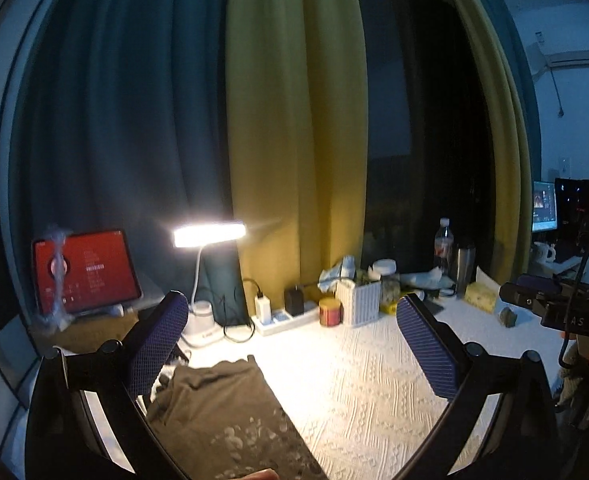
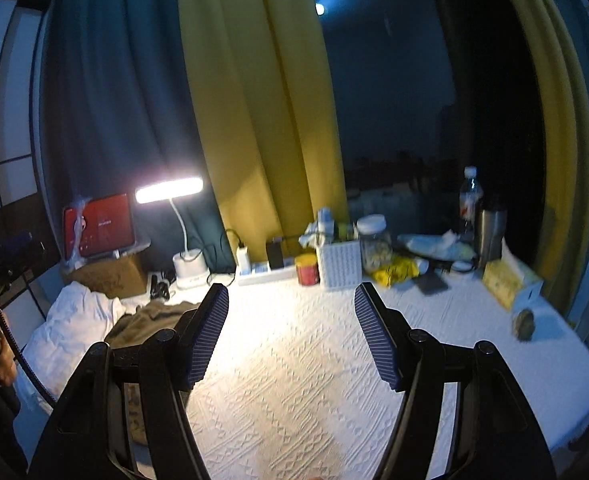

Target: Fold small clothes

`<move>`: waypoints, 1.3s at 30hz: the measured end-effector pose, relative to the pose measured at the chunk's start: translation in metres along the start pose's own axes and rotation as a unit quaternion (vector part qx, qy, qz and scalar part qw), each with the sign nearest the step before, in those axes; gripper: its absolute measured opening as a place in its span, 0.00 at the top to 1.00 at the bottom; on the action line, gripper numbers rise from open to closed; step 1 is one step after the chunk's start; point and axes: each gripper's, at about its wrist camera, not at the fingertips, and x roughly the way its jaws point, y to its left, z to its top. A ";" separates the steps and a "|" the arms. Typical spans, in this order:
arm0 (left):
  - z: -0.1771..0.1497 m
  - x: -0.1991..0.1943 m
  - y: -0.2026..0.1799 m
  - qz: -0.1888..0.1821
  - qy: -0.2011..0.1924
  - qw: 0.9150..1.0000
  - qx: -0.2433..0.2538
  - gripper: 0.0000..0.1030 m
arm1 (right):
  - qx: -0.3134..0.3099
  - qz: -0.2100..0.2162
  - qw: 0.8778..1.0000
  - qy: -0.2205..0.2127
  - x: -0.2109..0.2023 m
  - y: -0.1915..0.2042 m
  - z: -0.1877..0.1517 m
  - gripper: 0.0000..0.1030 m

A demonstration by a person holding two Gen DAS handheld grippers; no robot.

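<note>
A dark olive-grey garment lies on the white textured tablecloth, under the left side of my left gripper. That gripper is open and empty, held above the cloth. In the right wrist view the same garment lies at the left of the table, partly hidden behind the left finger. My right gripper is open and empty over the bare tablecloth, to the right of the garment. The right gripper's body also shows at the right edge of the left wrist view.
A lit desk lamp, a red tablet on a cardboard box, a power strip, a red tin, a white holder, a jar, bottle, flask and tissue box line the far edge. White cloth lies left. Curtains hang behind.
</note>
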 end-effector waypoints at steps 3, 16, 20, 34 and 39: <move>0.005 -0.009 0.002 0.028 -0.026 0.999 0.013 0.00 | -0.006 -0.006 1.000 -0.014 -0.007 0.004 0.008 0.33; 0.018 -0.032 0.025 0.042 -0.061 0.997 -0.003 0.00 | -0.042 -0.018 0.997 -0.061 -0.030 0.032 0.038 0.20; 0.021 -0.039 0.031 0.042 -0.072 0.997 -0.009 0.00 | -0.052 -0.015 0.996 -0.076 -0.038 0.043 0.047 0.19; 0.013 -0.048 0.068 0.068 -0.079 0.993 -0.047 0.00 | -0.087 0.007 0.990 -0.107 -0.038 0.081 0.067 0.19; 0.007 -0.037 0.077 0.076 -0.057 0.994 -0.059 0.00 | -0.089 0.011 0.992 -0.085 -0.015 0.085 0.064 0.19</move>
